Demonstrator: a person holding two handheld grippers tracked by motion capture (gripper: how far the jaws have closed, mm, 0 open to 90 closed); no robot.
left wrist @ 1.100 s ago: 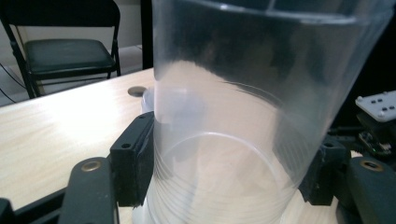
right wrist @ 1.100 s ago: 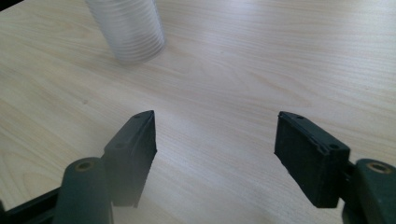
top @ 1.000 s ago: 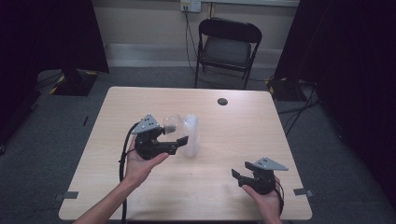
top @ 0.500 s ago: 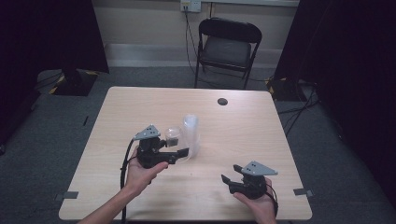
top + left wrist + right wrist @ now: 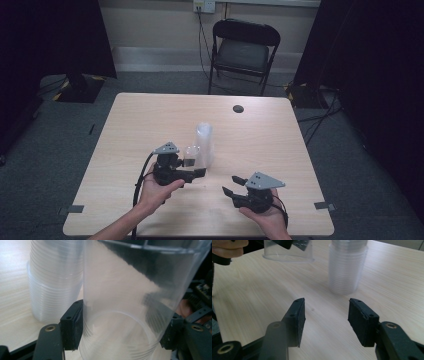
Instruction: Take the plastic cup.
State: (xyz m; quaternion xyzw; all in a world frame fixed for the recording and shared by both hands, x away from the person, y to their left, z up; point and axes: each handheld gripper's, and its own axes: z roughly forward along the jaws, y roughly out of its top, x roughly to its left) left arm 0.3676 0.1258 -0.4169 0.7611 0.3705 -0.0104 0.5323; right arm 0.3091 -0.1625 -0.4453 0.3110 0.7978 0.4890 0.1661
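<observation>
A tall stack of clear plastic cups stands at the middle of the wooden table. Just left of it, my left gripper is shut on a single clear cup, held low over the tabletop. In the left gripper view both pads press the cup of my left gripper, whose jaws have just been closing on it, with the stack beside it. My right gripper hovers at front right, pointing at the stack. Its jaws have just been closing but stand open with nothing between them; beyond are the stack and the held cup.
A small dark round thing lies near the table's far edge. A black folding chair stands behind the table. A black cable trails from the left gripper toward the front edge. Bare wood lies on the left and right of the table.
My left gripper has sunk toward the table with the single cup, away from the top of the stack. My right gripper has moved left toward the middle, and its jaws stand narrower.
</observation>
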